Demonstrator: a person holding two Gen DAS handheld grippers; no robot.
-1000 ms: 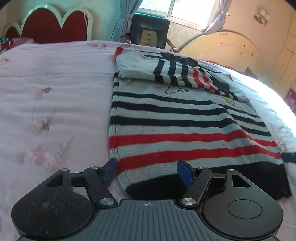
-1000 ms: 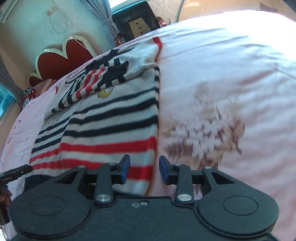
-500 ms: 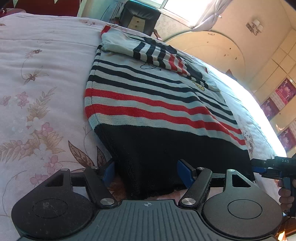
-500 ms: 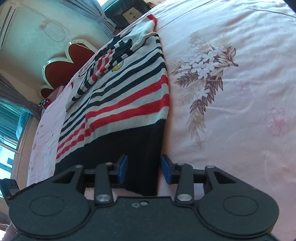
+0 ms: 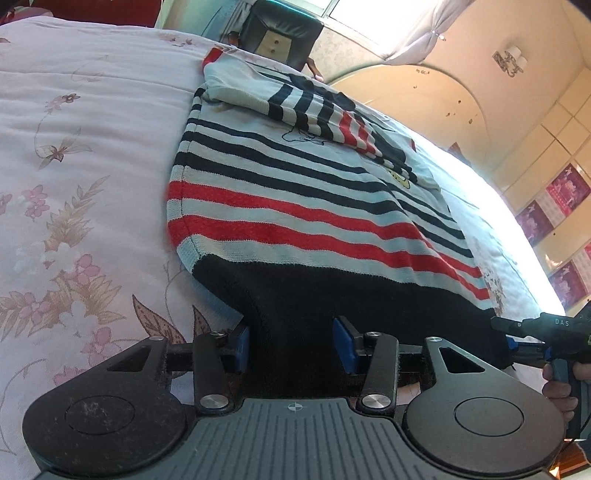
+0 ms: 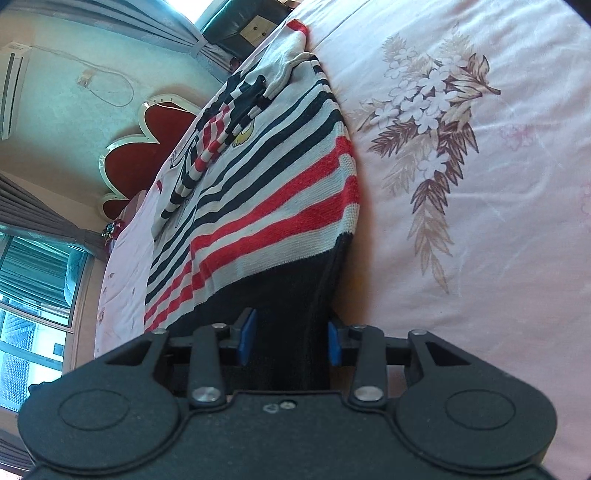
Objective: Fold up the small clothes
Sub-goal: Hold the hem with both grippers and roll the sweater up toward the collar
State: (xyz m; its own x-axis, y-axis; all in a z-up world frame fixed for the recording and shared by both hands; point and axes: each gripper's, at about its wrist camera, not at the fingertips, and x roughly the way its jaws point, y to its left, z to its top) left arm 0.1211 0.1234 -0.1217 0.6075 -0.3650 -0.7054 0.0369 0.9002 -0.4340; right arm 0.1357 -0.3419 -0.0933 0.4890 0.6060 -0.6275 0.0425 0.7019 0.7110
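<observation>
Your striped sweater [image 5: 303,206] lies flat on the bed [image 5: 81,155], its sleeves folded across the chest at the end nearer the black chair [image 5: 280,33], its black hem band [image 5: 332,295] at the end nearest you.

Your left gripper [image 5: 290,341] sits at the hem's corner on the floral-sheet side. Its fingers [image 5: 242,341] have just been closing, and the black band now lies between the blue pads. The left pad touches the fabric edge; whether the right pad presses on the knit you cannot tell from this view.

Your right gripper [image 6: 290,341] sits at the hem's other corner, beside the brown leaf print [image 6: 432,166] on the sheet. The black band fills the gap between its fingers [image 6: 247,336], and both pads appear to lie against it, so it is grasping the hem. In the left view that gripper shows at the sweater's far corner, with your hand [image 5: 561,387] behind it.
</observation>
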